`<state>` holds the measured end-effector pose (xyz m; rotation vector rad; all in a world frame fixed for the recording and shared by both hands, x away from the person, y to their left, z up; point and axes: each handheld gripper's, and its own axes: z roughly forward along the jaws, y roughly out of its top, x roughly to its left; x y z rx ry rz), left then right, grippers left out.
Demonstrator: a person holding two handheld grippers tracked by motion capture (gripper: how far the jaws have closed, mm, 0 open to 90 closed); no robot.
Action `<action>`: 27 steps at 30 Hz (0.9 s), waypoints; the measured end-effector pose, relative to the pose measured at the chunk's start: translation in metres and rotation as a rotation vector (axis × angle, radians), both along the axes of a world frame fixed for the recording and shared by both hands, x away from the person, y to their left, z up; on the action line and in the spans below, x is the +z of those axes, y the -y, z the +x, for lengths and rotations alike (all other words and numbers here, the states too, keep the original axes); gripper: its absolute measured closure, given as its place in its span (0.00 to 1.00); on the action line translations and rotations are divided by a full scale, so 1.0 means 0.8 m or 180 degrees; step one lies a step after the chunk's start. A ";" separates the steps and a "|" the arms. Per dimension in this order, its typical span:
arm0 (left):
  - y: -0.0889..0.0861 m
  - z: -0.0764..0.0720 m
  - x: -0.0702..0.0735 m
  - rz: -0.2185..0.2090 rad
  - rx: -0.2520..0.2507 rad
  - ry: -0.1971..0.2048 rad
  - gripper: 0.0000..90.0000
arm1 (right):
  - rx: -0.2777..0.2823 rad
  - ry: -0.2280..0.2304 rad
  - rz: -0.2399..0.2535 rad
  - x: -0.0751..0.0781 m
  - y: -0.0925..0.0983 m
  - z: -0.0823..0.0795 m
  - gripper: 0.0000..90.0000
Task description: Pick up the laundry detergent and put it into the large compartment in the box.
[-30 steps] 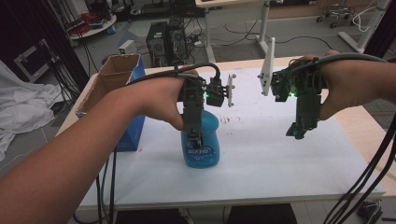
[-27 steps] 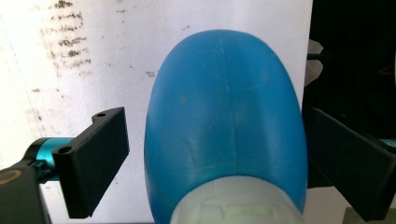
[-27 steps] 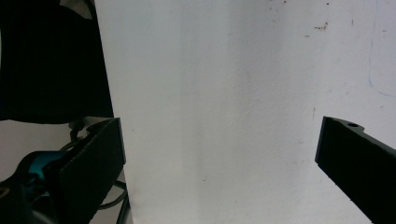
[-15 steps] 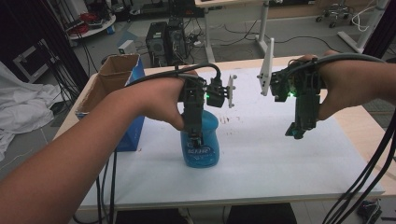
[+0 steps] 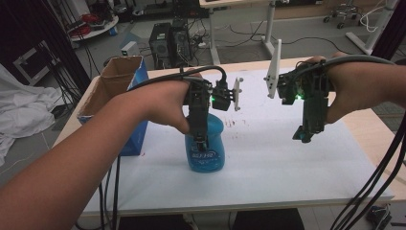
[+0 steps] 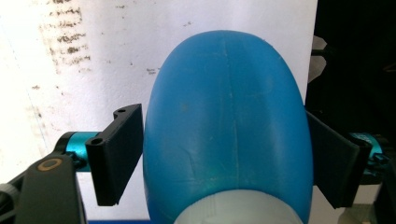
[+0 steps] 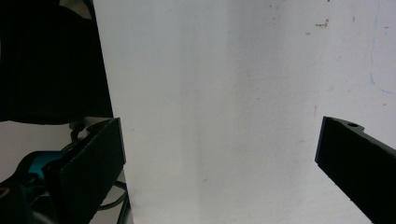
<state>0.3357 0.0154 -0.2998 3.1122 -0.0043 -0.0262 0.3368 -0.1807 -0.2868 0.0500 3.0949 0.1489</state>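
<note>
Left gripper (image 6: 224,154): we see jaws just closing onto the blue bottle (image 6: 226,121), pads touching both sides.
Right gripper (image 5: 306,136): spread, over bare table (image 7: 224,93).
High view: we note bottle upright beside the cardboard box (image 5: 115,86).

**Around the white table**

An open cardboard box (image 5: 114,84) with blue printed sides stands at the left edge of the white table (image 5: 287,163), toward its far left corner. Reddish smudges (image 5: 233,123) mark the tabletop near its middle. On the floor beyond the far edge stand a black computer tower (image 5: 168,43) and tangled cables (image 5: 203,40). White cloth (image 5: 19,112) lies left of the table.
</note>
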 end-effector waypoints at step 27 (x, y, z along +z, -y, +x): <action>0.002 -0.002 -0.001 0.0031 -0.0040 0.0056 0.33 | -0.0020 -0.0007 -0.0019 -0.005 -0.001 0.000 0.01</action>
